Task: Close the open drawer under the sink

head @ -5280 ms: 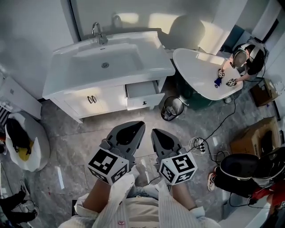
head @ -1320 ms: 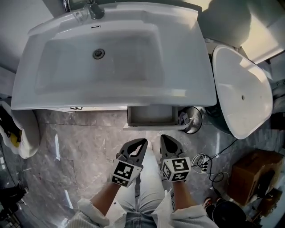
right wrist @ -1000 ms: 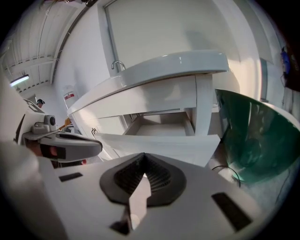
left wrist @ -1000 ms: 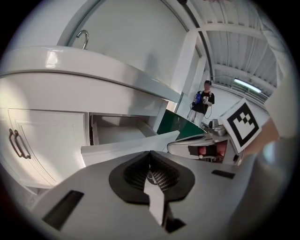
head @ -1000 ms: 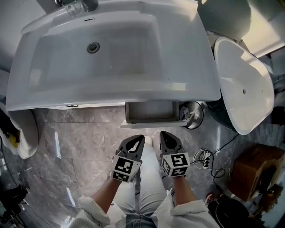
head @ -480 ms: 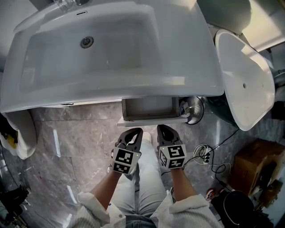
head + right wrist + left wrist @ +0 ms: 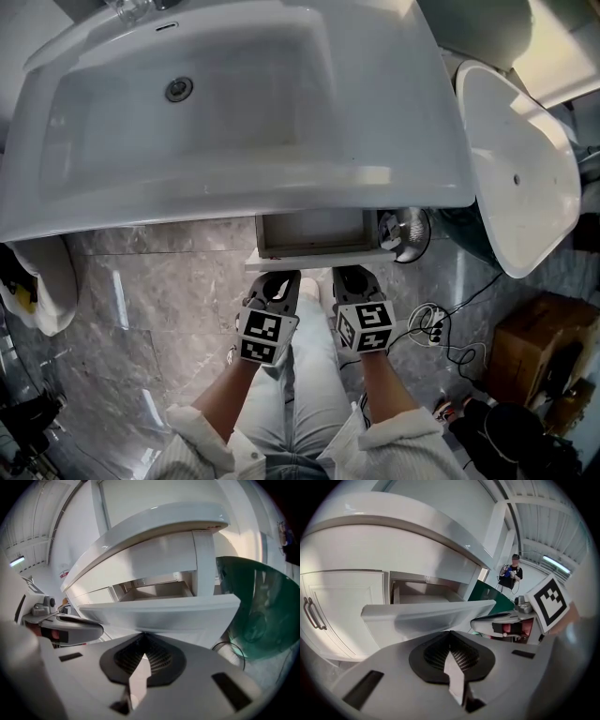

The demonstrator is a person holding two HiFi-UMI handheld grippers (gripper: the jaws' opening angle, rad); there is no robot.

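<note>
Under the white sink [image 7: 234,122], the white drawer [image 7: 314,230] stands pulled out, and its inside looks bare. Its front panel [image 7: 319,262] faces me. My left gripper [image 7: 277,278] is shut, its tip right at the front panel [image 7: 426,616], near the left half. My right gripper [image 7: 349,274] is also shut, its tip at the panel's [image 7: 159,611] right half. Nothing is held in either. In the gripper views, the left gripper [image 7: 450,633] and the right gripper [image 7: 143,633] each meet the panel's lower edge.
A wire bin [image 7: 405,234] stands just right of the drawer, beside a green tub base [image 7: 262,616] under a white basin [image 7: 516,169]. Cabinet doors with handles [image 7: 311,613] lie left of the drawer. Cables and a power strip [image 7: 424,323] lie on the floor. A person [image 7: 513,571] stands far off.
I have stepped in close to the sink. Both shut grippers have moved forward, from apart from the drawer to right at its front panel. The drawer is still open.
</note>
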